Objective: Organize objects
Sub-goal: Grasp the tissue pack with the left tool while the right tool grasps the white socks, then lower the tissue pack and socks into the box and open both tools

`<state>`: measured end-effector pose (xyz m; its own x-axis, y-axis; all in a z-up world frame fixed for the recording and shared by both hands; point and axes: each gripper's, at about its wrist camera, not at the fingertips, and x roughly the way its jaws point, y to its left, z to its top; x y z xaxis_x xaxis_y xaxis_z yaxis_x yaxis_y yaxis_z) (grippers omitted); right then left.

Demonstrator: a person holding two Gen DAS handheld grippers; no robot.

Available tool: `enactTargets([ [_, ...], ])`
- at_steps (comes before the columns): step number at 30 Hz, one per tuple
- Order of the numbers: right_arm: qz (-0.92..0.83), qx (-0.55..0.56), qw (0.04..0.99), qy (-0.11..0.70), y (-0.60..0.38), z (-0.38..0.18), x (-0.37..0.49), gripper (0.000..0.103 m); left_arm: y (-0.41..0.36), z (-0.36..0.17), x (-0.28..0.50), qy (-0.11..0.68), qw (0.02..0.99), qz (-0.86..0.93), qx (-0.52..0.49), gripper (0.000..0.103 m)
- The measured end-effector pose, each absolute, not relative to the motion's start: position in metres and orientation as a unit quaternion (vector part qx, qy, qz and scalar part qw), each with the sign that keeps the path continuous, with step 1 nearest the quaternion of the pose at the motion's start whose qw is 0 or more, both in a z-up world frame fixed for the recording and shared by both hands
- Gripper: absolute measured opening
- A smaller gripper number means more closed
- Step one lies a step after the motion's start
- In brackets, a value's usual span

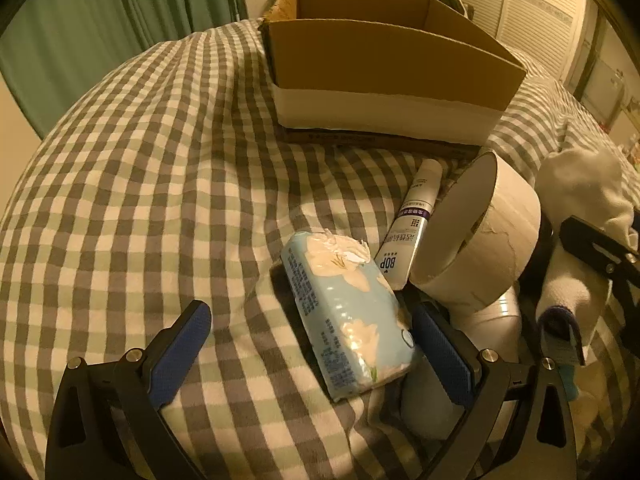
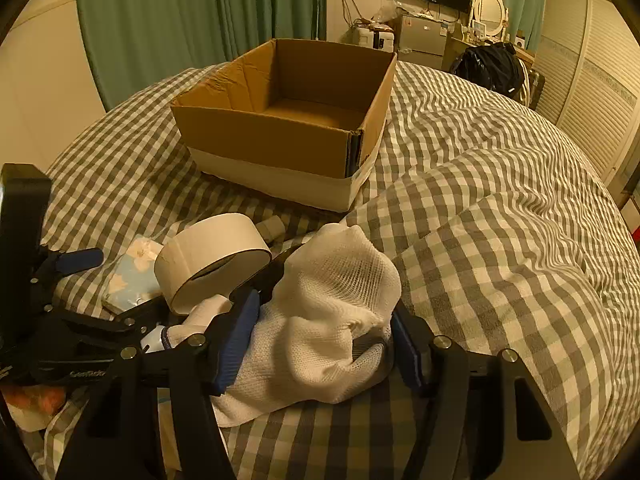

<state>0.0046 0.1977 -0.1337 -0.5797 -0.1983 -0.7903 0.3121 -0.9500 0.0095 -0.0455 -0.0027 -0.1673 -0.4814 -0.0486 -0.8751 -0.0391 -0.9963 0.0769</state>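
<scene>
Tissue pack (image 1: 347,312) lengthwise between spread left fingers (image 1: 182,350), right fingers (image 2: 236,346) clamped on sock (image 2: 332,320)

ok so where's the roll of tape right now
The roll of tape lies tilted on the checked bedspread, in front of the cardboard box, with the BOP tube at its left and the white mesh cloth at its right.

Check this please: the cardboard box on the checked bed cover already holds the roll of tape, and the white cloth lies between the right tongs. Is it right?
One thing is wrong. The cardboard box holds nothing that shows: the right wrist view looks into it and its floor is bare. The roll of tape stands outside it on the checked bed cover. The white cloth does lie between the right tongs.
</scene>
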Motion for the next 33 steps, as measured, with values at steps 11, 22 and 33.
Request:
enactTargets([
  [11, -0.890, 0.425, 0.150, 0.067, 0.194, -0.126, 0.010, 0.054, 0.013, -0.148, -0.028, -0.069, -0.027, -0.868, 0.490, 0.038],
  [22, -0.910, 0.376, 0.161, 0.068, 0.189, -0.090, 0.031, 0.037, 0.001, -0.102, -0.006, -0.048, -0.023, -0.895, 0.443, 0.037],
  [33, -0.939, 0.285, 0.168, 0.100, 0.177, -0.017, 0.042, 0.035, -0.010, -0.026, -0.016, -0.048, -0.022, -0.930, 0.363, 0.037],
])
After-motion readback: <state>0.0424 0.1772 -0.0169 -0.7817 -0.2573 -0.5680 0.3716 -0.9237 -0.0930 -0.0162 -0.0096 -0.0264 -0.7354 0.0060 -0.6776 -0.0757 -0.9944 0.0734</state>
